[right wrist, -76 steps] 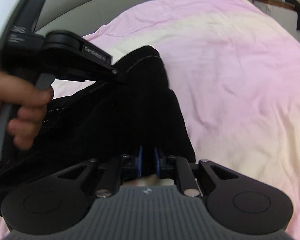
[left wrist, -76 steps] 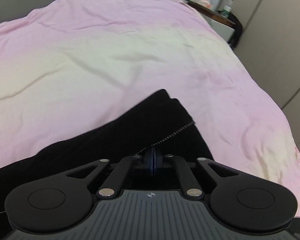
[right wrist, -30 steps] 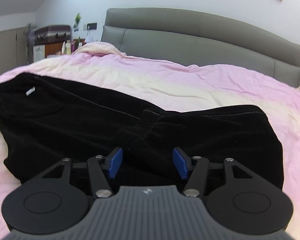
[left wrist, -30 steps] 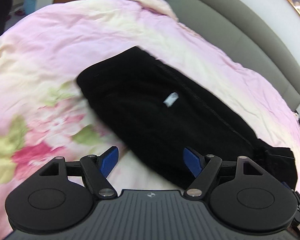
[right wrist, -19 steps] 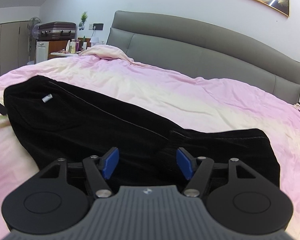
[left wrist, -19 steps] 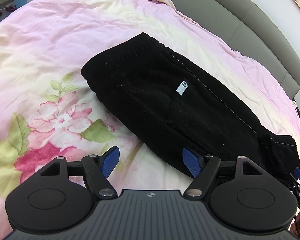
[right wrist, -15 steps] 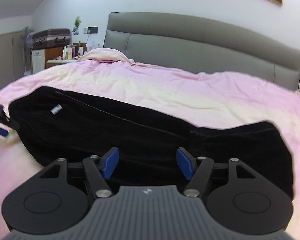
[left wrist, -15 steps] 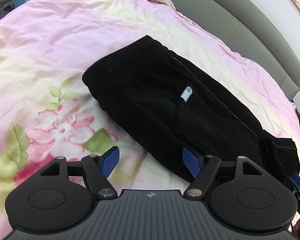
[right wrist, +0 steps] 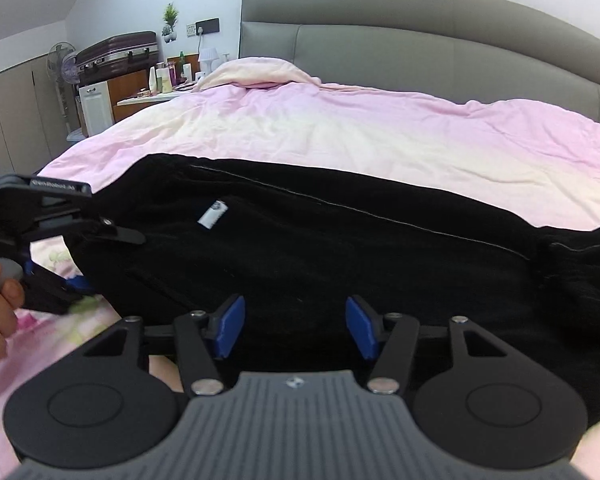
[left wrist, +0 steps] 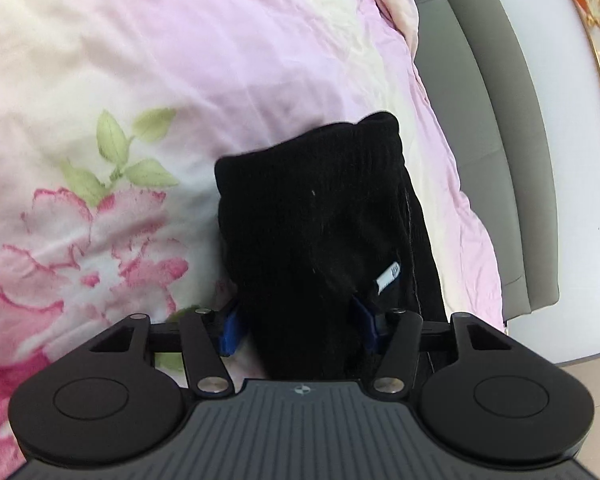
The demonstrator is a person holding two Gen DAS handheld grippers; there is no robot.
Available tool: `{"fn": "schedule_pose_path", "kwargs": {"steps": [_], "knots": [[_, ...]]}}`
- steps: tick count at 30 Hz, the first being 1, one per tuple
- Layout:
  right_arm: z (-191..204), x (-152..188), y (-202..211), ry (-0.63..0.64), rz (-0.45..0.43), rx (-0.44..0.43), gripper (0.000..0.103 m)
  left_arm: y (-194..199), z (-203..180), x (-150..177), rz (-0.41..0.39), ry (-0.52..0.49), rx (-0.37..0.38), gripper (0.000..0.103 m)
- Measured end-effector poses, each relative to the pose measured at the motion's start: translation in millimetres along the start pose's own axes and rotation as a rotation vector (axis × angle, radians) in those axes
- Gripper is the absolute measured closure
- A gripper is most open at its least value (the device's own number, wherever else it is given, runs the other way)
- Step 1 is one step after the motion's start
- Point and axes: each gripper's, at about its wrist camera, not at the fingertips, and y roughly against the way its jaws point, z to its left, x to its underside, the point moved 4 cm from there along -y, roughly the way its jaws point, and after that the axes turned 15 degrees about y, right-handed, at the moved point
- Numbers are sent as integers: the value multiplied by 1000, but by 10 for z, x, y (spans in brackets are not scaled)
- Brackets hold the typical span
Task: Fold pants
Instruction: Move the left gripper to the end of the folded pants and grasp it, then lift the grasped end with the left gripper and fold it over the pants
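The black pants (right wrist: pixel 340 248) lie lengthwise across the pink bed cover (right wrist: pixel 360 132), folded along their length, with a small white label (right wrist: pixel 213 213) near the waist end. My left gripper (left wrist: pixel 300 328) is open, its blue pads on either side of the waist end of the pants (left wrist: pixel 320 216). It also shows at the left of the right wrist view (right wrist: pixel 88 258), at that waist end. My right gripper (right wrist: pixel 294 330) is open and empty, just above the near edge of the pants.
A grey headboard (right wrist: pixel 420 40) stands behind the bed. A nightstand with bottles (right wrist: pixel 156 84), a suitcase (right wrist: pixel 116 54) and a fan (right wrist: pixel 62 66) stand at the far left. The cover has a pink flower print (left wrist: pixel 80 240) near the left gripper.
Both grippers let go of the pants and opened. My left gripper has since moved in so that the waist end lies between its pads. My right gripper has dropped close to the pants' near edge.
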Motion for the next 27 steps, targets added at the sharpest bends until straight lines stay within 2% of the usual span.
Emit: {"fn": "schedule_pose_path", "kwargs": {"steps": [2, 7, 9, 12, 15, 19, 21, 27], "knots": [[80, -89, -70, 16, 4, -5, 54, -13, -1, -17, -19, -8, 9, 44], [242, -221, -282, 43, 22, -1, 60, -28, 73, -121, -41, 49, 54, 50], [300, -192, -401, 47, 41, 16, 60, -54, 75, -176, -37, 56, 67, 52], [420, 19, -705, 59, 129, 10, 58, -73, 67, -189, -36, 26, 63, 53], [551, 139, -766, 175, 77, 62, 58, -100, 48, -191, -46, 3, 49, 53], [519, 157, -745, 137, 64, 61, 58, -74, 22, -165, -65, -16, 64, 56], [497, 169, -752, 126, 55, 53, 58, -23, 3, -106, -86, -46, 79, 63], [448, 189, -689, 91, 38, 24, 58, 133, -234, 159, -200, -213, 71, 66]]}}
